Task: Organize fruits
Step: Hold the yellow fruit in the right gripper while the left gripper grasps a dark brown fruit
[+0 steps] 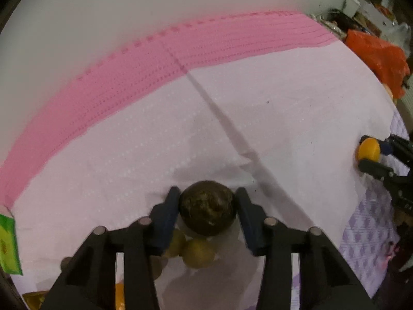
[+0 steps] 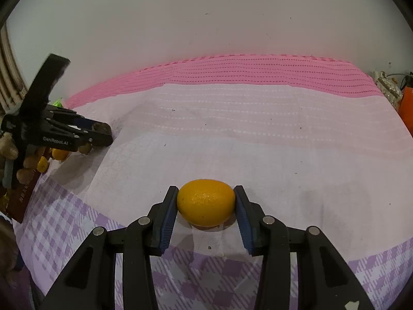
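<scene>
My left gripper (image 1: 207, 196) is shut on a dark brown round fruit (image 1: 207, 210) and holds it above two yellow-green round fruits (image 1: 197, 255) on the pale pink cloth (image 1: 284, 118). My right gripper (image 2: 206, 193) is shut on an orange fruit (image 2: 206, 202) just over the cloth (image 2: 232, 142). The right gripper with the orange (image 1: 367, 150) shows at the right edge of the left wrist view. The left gripper (image 2: 103, 135) shows at the left of the right wrist view, above small orange fruits (image 2: 58, 153).
A bright pink cloth band (image 2: 232, 72) runs along the white wall. A lilac checked cloth (image 2: 206, 271) covers the near edge. An orange plastic bag (image 1: 376, 56) lies at the far right. A green packet (image 1: 7, 245) sits at the left edge. A dark red box (image 2: 23, 191) lies left.
</scene>
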Motion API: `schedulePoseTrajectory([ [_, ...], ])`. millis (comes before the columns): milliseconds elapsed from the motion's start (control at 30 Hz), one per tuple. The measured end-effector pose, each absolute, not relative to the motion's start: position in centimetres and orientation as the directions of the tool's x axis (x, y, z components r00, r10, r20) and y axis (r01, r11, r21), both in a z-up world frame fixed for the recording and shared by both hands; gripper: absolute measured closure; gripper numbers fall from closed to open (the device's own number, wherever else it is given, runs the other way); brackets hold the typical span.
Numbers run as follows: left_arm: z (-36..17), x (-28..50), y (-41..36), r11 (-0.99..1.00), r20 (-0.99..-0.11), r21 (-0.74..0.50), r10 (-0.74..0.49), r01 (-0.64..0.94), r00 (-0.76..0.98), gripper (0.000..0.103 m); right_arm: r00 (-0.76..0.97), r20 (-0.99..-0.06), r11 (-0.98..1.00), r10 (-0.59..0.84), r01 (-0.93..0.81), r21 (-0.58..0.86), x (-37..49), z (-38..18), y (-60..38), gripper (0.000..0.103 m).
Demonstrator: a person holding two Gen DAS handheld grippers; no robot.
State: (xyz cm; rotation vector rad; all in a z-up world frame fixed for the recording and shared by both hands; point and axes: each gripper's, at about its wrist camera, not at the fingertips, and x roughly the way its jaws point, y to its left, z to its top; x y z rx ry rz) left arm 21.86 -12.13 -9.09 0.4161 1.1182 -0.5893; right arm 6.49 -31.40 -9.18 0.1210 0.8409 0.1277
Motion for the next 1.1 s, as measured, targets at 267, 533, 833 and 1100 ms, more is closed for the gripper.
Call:
schedulePoseTrajectory([
  [267,-6.5,17.4,-10.9,0.851,-0.88,-0.062,-0.293,0.521,0.374,0.059,0.659,-0.736,0.987,0.153,-0.063,0.149,6.5,-9.2,-31.3,0.062],
  [533,-0.7,10.2,-7.3,0.911,-0.827,-0.089,-0.293,0.402,0.481,0.059,0.657,-0.741,0.99,0.138,-0.061,0.129,6.6,-9.3,-31.0,0.062],
  [833,1.3,5.7,-2.0,0.966,-0.822,-0.098,-0.215,0.241,0.527,0.059,0.653,-0.752,0.996,0.087,-0.058,0.064,6.7,-9.4,-30.2,0.062],
  [1100,1.8,2.4,1.9,0.989,-0.801,-0.046,-0.12,0.14,0.586,0.059,0.65,-0.757,0.998,0.057,-0.057,0.026,6.7,-9.5,-29.8,0.062],
])
